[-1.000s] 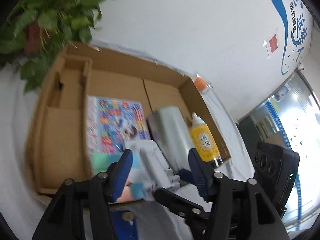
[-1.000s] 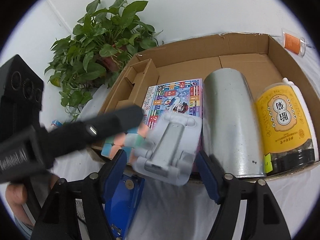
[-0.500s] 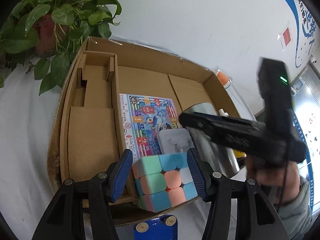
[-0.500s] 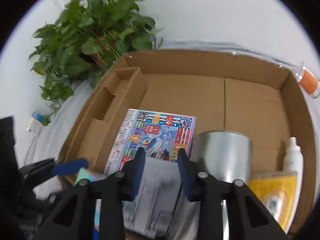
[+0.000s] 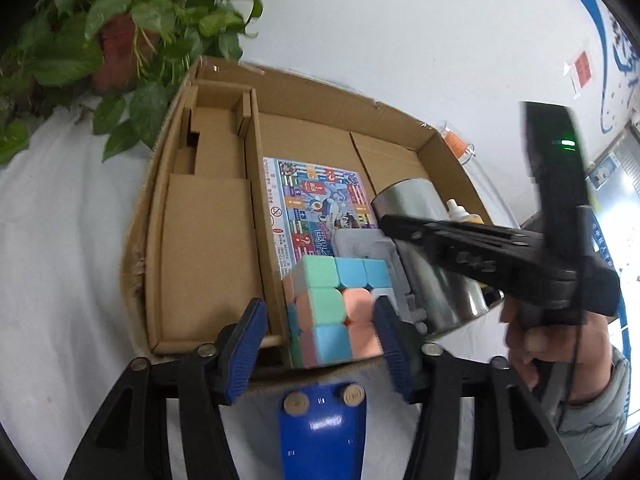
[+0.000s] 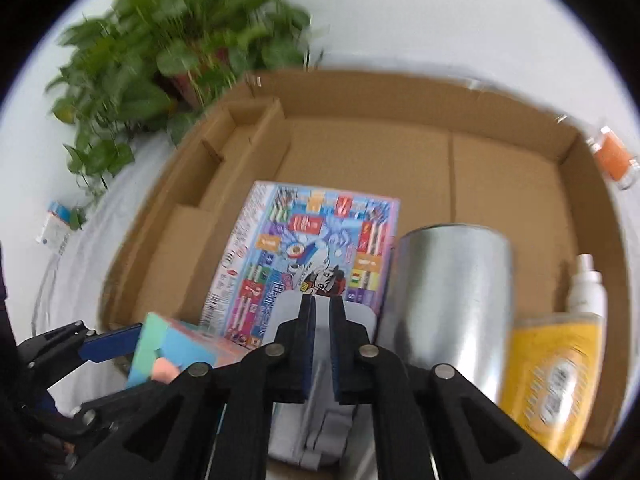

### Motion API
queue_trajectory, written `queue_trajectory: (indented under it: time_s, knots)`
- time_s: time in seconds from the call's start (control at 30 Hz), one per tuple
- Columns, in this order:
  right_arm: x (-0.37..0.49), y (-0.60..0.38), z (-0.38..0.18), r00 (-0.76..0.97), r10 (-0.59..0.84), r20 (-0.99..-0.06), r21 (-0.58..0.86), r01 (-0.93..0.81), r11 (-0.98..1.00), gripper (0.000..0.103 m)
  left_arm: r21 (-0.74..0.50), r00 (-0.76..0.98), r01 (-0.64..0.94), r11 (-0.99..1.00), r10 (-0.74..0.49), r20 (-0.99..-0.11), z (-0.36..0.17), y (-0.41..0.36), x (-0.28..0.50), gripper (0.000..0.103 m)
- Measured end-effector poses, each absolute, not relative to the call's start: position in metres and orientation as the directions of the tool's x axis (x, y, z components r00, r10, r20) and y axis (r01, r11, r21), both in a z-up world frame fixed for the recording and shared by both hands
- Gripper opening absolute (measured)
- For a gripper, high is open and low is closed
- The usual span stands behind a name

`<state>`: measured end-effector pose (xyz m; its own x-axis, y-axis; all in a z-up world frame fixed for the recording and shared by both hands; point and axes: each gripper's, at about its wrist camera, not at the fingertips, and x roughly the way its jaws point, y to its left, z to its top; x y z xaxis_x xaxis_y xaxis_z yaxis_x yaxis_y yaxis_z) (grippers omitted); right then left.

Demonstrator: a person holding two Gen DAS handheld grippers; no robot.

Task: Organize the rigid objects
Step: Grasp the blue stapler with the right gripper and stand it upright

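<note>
A cardboard box (image 5: 208,240) holds a colourful game box (image 5: 316,204), a silver can (image 5: 424,248), a yellow bottle (image 6: 556,376) and a grey plastic stand (image 6: 320,412). My left gripper (image 5: 316,340) is open around a pastel puzzle cube (image 5: 336,308) at the box's near edge; the cube touches the right finger, and a gap shows at the left one. My right gripper (image 6: 322,340) is shut on the grey stand, which lies on the game box (image 6: 308,248) beside the can (image 6: 452,296). The cube also shows in the right wrist view (image 6: 172,344).
A potted plant (image 5: 120,36) stands behind the box's far left corner. An orange-capped clear cup (image 6: 616,156) lies past the far right corner. A white cloth (image 5: 60,264) covers the table. A small packet (image 6: 54,224) lies at the left.
My right gripper has closed from wide open onto the grey stand. My left gripper has moved left and now stands around the puzzle cube at the box's near edge.
</note>
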<state>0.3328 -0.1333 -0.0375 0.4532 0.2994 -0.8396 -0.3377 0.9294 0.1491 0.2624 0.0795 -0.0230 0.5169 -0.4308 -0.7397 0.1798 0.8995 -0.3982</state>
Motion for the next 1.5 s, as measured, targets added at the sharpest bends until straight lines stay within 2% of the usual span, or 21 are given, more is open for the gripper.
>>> queue_trajectory:
  time_s: [0.03, 0.07, 0.1, 0.13, 0.17, 0.23, 0.43, 0.57, 0.67, 0.8, 0.83, 0.87, 0.9, 0.93, 0.97, 1.13, 1.2, 1.27, 1.33, 1.4, 1.5]
  knots:
    - [0.323, -0.136, -0.028, 0.489, 0.301, -0.819, 0.142, -0.337, 0.931, 0.032, -0.395, 0.539, 0.19, 0.899, -0.431, -0.723, -0.016, 0.08, 0.255, 0.048]
    - [0.308, -0.141, -0.019, 0.536, 0.31, -0.785, 0.139, -0.336, 0.931, 0.065, -0.378, 0.584, 0.198, 0.904, -0.419, -0.696, -0.003, 0.081, 0.241, 0.053]
    - [0.284, -0.15, -0.007, 0.601, 0.327, -0.729, 0.141, -0.336, 0.931, 0.082, -0.356, 0.621, 0.198, 0.913, -0.398, -0.675, 0.008, 0.082, 0.229, 0.06]
    - [0.268, -0.152, -0.002, 0.644, 0.333, -0.689, 0.139, -0.333, 0.933, 0.098, -0.315, 0.681, 0.193, 0.929, -0.358, -0.638, 0.023, 0.083, 0.209, 0.083]
    - [0.249, -0.157, 0.0, 0.677, 0.338, -0.654, 0.132, -0.337, 0.932, 0.103, -0.296, 0.713, 0.179, 0.938, -0.331, -0.618, 0.031, 0.084, 0.196, 0.103]
    - [0.215, -0.158, -0.006, 0.687, 0.352, -0.636, 0.11, -0.37, 0.922, 0.103, -0.272, 0.779, 0.135, 0.953, -0.272, -0.566, 0.045, 0.089, 0.165, 0.102]
    - [0.141, -0.129, -0.049, 0.628, 0.418, -0.656, 0.14, -0.443, 0.885, 0.103, -0.217, 0.794, 0.017, 0.976, -0.145, -0.59, 0.05, 0.1, 0.098, 0.102]
    - [0.122, -0.085, -0.072, 0.625, 0.375, -0.685, 0.064, -0.462, 0.885, 0.103, -0.119, 0.828, -0.047, 0.992, -0.028, -0.56, 0.062, 0.097, 0.047, 0.102]
    - [0.119, -0.061, -0.082, 0.614, 0.364, -0.7, 0.07, -0.448, 0.891, 0.103, -0.115, 0.822, -0.084, 0.99, 0.004, -0.569, 0.059, 0.103, 0.024, 0.102]
    - [0.127, -0.038, -0.103, 0.645, 0.212, -0.734, -0.065, -0.378, 0.924, 0.098, -0.21, 0.807, -0.074, 0.975, -0.065, -0.586, 0.042, 0.111, 0.007, 0.102]
    - [0.129, -0.04, -0.108, 0.628, 0.223, -0.745, -0.044, -0.38, 0.924, 0.091, -0.231, 0.796, -0.06, 0.971, -0.093, -0.598, 0.033, 0.112, 0.008, 0.102]
    - [0.132, -0.045, -0.112, 0.601, 0.251, -0.759, 0.002, -0.383, 0.924, 0.072, -0.25, 0.785, -0.049, 0.967, -0.117, -0.609, 0.025, 0.112, 0.011, 0.102]
    - [0.134, -0.05, -0.115, 0.574, 0.282, -0.769, 0.046, -0.39, 0.92, 0.059, -0.274, 0.772, -0.036, 0.961, -0.147, -0.618, 0.016, 0.112, 0.013, 0.102]
    - [0.137, -0.056, -0.117, 0.546, 0.31, -0.778, 0.091, -0.391, 0.916, 0.052, -0.302, 0.758, -0.019, 0.953, -0.183, -0.626, 0.007, 0.112, 0.016, 0.102]
    - [0.136, -0.064, -0.117, 0.545, 0.335, -0.768, 0.12, -0.391, 0.912, 0.05, -0.324, 0.748, -0.009, 0.946, -0.209, -0.63, 0.0, 0.11, 0.019, 0.101]
    - [0.14, -0.132, -0.12, 0.368, 0.586, -0.722, 0.478, -0.348, 0.807, 0.05, -0.499, 0.66, 0.052, 0.865, -0.405, -0.633, -0.039, 0.103, 0.043, 0.093]
    - [0.138, -0.155, -0.121, 0.299, 0.622, -0.724, 0.534, -0.327, 0.779, 0.05, -0.573, 0.614, 0.077, 0.816, -0.492, -0.618, -0.055, 0.092, 0.052, 0.091]
    - [0.129, -0.167, -0.116, 0.318, 0.562, -0.764, 0.446, -0.37, 0.815, 0.052, -0.606, 0.571, 0.109, 0.788, -0.549, -0.611, -0.067, 0.076, 0.059, 0.084]
    - [0.115, -0.176, -0.106, 0.414, 0.435, -0.8, 0.256, -0.419, 0.871, 0.055, -0.626, 0.532, 0.132, 0.769, -0.588, -0.61, -0.078, 0.06, 0.064, 0.084]
    - [0.104, -0.187, -0.101, 0.466, 0.395, -0.791, 0.168, -0.455, 0.874, 0.064, -0.64, 0.506, 0.139, 0.755, -0.61, -0.61, -0.086, 0.049, 0.071, 0.077]
    - [0.097, -0.192, -0.098, 0.518, 0.377, -0.768, 0.088, -0.497, 0.863, 0.066, -0.64, 0.491, 0.132, 0.757, -0.611, -0.621, -0.095, 0.039, 0.076, 0.075]
